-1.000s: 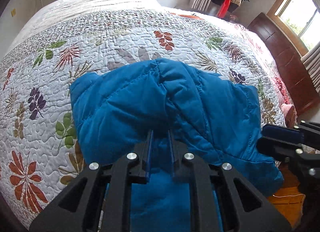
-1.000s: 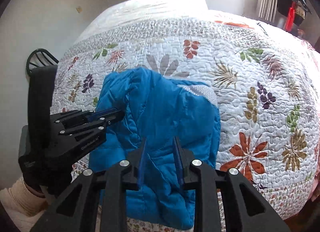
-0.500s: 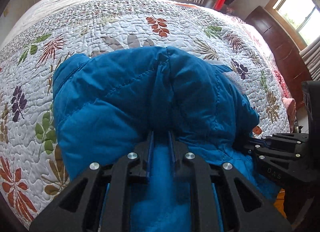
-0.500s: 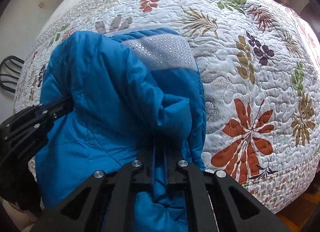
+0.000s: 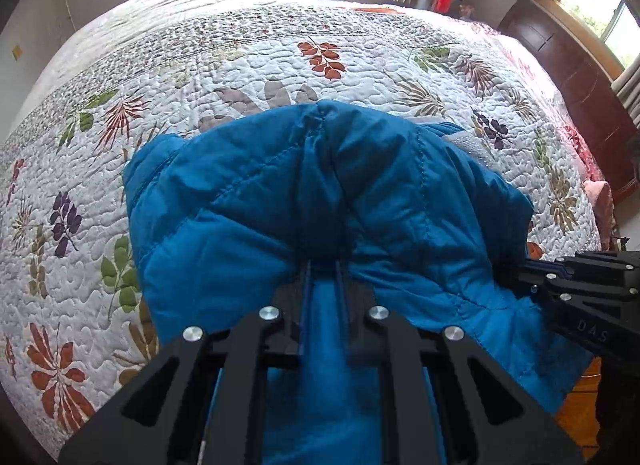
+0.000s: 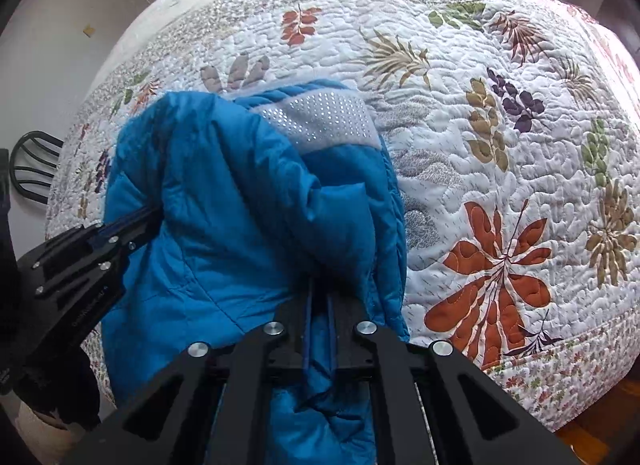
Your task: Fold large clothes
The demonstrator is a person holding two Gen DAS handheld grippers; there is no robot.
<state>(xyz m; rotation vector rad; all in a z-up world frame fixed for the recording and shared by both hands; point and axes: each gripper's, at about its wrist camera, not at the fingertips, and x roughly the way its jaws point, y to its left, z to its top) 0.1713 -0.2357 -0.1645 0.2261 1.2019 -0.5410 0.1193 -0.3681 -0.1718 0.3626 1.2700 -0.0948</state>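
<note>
Left wrist view shows the left gripper (image 5: 323, 265) with its fingers (image 5: 305, 285) clamped on a fold of the blue jacket (image 5: 280, 193), blue fabric filling the narrow gap between them. That puffy, quilted jacket lies bunched on the bed quilt (image 5: 240, 65), near the quilt's closest edge, with part of it hanging over that edge toward the camera. At the jacket's right border the right gripper (image 5: 520, 269) reaches in from the side, its fingers pinched on the fabric there.

From the right wrist view, the right gripper (image 6: 319, 297) has its fingers (image 6: 307, 317) together on a gathered ridge of the jacket (image 6: 208, 193). A grey lining panel with shiny dots (image 6: 320, 121) shows at the jacket's far end. On the jacket's left edge the left gripper (image 6: 138, 221) bites into the cloth. Beside the jacket, to the right, the quilt (image 6: 500, 105) shows a large rust-coloured leaf print (image 6: 496, 265). Left of the bed, a dark chair back (image 6: 34, 169) stands against the wall.
</note>
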